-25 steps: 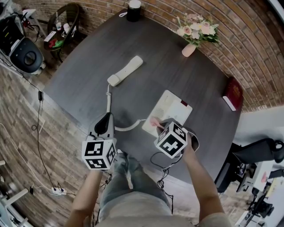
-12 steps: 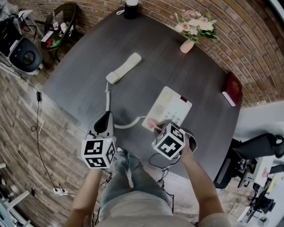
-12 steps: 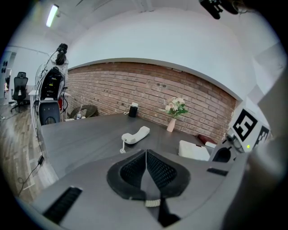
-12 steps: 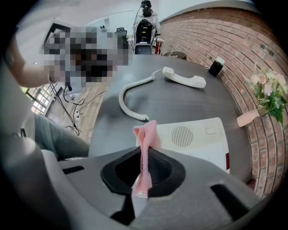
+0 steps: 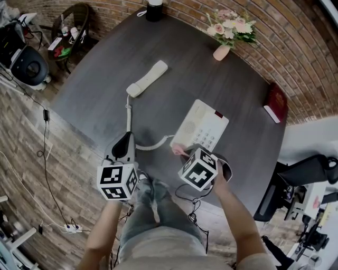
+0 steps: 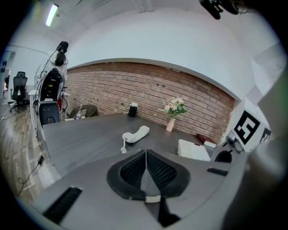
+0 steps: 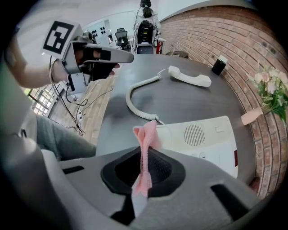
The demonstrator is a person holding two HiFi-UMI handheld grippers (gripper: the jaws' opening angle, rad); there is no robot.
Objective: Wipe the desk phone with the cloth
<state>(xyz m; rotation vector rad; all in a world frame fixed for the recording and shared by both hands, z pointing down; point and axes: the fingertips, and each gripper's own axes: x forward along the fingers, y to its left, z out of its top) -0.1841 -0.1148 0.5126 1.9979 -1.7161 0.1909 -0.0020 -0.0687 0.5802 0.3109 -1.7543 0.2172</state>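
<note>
The white desk phone base [image 5: 204, 128] lies on the dark round table [image 5: 105, 95]. Its handset [image 5: 147, 79] lies off the cradle farther back, joined by a coiled cord [image 5: 149, 145]. My right gripper [image 5: 182, 152] is shut on a pink cloth [image 7: 146, 143], whose bunched tip sits at the phone's near left corner [image 7: 167, 133]. Whether the cloth touches the casing I cannot tell. My left gripper [image 5: 127, 139] hangs over the table's near edge, left of the cord. In the left gripper view its jaws [image 6: 146, 155] are shut with nothing between them.
At the back of the table stand a vase of flowers [image 5: 225, 36] and a black cylinder [image 5: 154, 9]. A red book [image 5: 275, 106] lies at the right edge. Cables trail over the floor on the left, and a black chair [image 5: 303, 176] stands to the right.
My right gripper, with the cloth in it, has drawn back slightly from over the phone toward its near left corner. The left gripper has stayed where it was.
</note>
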